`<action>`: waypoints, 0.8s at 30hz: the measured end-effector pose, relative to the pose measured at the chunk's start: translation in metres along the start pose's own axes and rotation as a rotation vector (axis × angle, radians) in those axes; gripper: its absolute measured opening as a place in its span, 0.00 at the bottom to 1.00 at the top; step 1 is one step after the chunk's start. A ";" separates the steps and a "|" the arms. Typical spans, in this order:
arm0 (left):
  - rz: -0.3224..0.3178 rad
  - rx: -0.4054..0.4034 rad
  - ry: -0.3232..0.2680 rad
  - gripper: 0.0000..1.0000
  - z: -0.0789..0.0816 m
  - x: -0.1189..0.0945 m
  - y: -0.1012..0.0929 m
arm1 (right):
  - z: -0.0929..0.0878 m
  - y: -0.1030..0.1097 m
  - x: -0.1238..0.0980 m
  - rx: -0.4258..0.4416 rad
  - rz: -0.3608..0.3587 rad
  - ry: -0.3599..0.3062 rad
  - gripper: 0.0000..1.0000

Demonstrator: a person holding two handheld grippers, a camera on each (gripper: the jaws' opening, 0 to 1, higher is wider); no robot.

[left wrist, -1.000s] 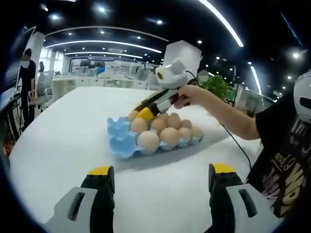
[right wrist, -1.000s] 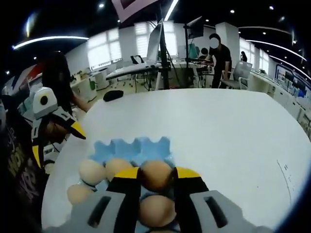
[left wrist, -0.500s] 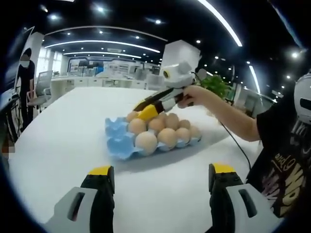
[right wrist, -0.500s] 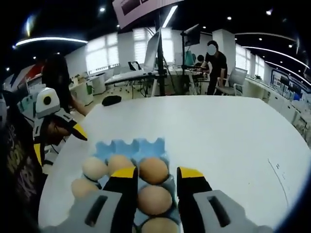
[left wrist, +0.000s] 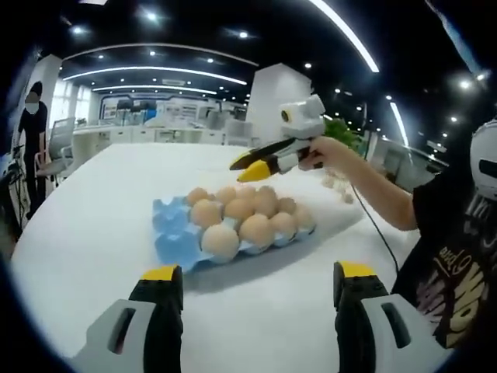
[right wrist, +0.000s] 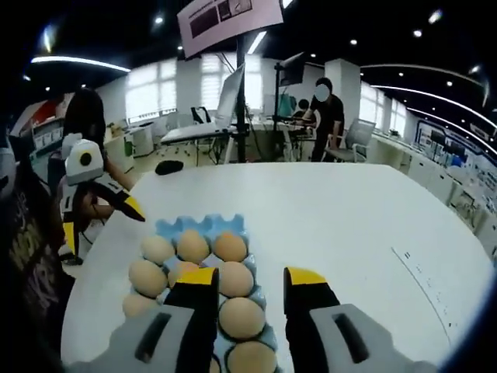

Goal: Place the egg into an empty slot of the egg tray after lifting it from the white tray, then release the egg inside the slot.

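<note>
The right tongs (right wrist: pixel 248 281) hang open and empty above the blue egg tray (right wrist: pixel 203 228) of eggs (right wrist: pixel 230 246); the left tongs (left wrist: pixel 252 281) gape empty over the white worktop (left wrist: pixel 93 202).

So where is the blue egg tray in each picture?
Left gripper view: the egg tray sits mid-frame, left of centre, on the white table.
Right gripper view: the egg tray is at lower centre, running down between the open right gripper.
Shared landmark: the eggs in it.

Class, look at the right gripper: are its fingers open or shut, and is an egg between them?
Open and empty: the right gripper hangs above the egg tray, its fingers apart.
</note>
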State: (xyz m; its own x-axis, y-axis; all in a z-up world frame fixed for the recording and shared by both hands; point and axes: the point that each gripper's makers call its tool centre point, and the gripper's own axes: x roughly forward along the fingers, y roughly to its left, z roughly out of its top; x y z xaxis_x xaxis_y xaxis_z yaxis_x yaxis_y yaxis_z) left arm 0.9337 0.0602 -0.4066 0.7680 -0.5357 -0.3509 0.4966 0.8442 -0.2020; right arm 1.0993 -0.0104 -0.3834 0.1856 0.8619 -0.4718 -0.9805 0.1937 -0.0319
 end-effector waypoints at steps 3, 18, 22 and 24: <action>-0.008 0.010 0.004 0.81 0.003 0.003 -0.004 | -0.004 -0.004 -0.015 0.006 -0.027 -0.009 0.34; -0.034 0.039 0.011 0.81 0.009 0.014 -0.019 | -0.034 -0.031 -0.088 0.041 -0.151 -0.009 0.34; -0.034 0.047 0.015 0.81 0.010 0.015 -0.021 | -0.042 -0.039 -0.102 0.048 -0.179 -0.002 0.34; -0.038 0.048 0.014 0.81 0.011 0.016 -0.023 | -0.045 -0.043 -0.108 0.053 -0.191 0.001 0.34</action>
State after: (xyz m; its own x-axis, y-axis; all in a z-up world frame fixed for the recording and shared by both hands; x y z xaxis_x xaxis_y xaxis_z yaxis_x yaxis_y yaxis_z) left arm 0.9392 0.0321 -0.3975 0.7427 -0.5670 -0.3562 0.5446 0.8210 -0.1713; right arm 1.1183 -0.1334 -0.3711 0.3681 0.8068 -0.4621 -0.9227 0.3782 -0.0748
